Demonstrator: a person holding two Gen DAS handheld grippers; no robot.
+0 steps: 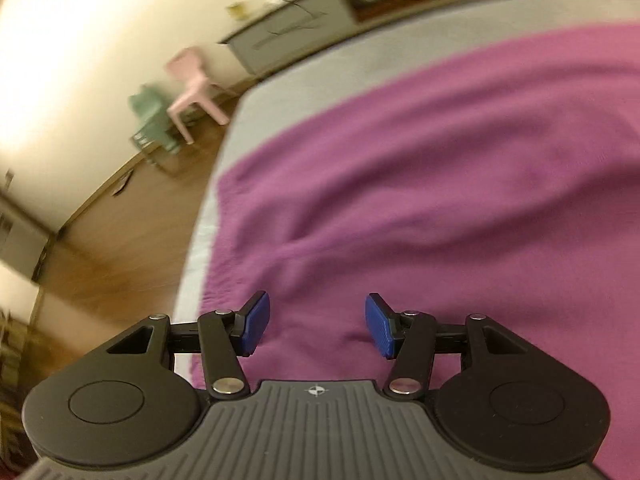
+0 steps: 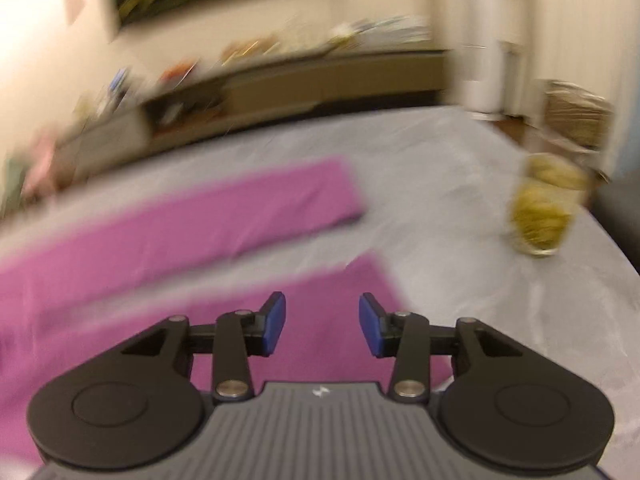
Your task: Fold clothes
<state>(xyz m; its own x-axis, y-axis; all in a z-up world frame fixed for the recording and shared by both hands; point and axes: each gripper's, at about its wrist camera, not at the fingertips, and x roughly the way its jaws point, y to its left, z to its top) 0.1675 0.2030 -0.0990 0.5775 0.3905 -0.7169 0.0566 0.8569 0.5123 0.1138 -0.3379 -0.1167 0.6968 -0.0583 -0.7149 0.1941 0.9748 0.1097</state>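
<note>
The purple garment (image 1: 420, 184) lies spread on the grey bed (image 2: 460, 184), reaching close to the bed's left edge in the left wrist view. In the right wrist view a long purple strip, apparently a sleeve or an already turned section, lies apart from the main body with a band of grey sheet between them.

The left claw (image 1: 317, 326) hangs over the garment with its blue pads spread and nothing between them. The right claw (image 2: 322, 328) stands likewise spread and empty above the garment's near right corner.

The step in hand appears to be taking hold for the next fold. Each claw should be lowered onto an edge or corner, not onto mid-panel cloth, so that a single layer is pinched. Both grips should be secured before lifting, and the two should rise together to keep the fold line straight. A yellowish container (image 2: 544, 212) stands on the bed to the right, well apart; the right claw's path should stay clear of it.
</note>
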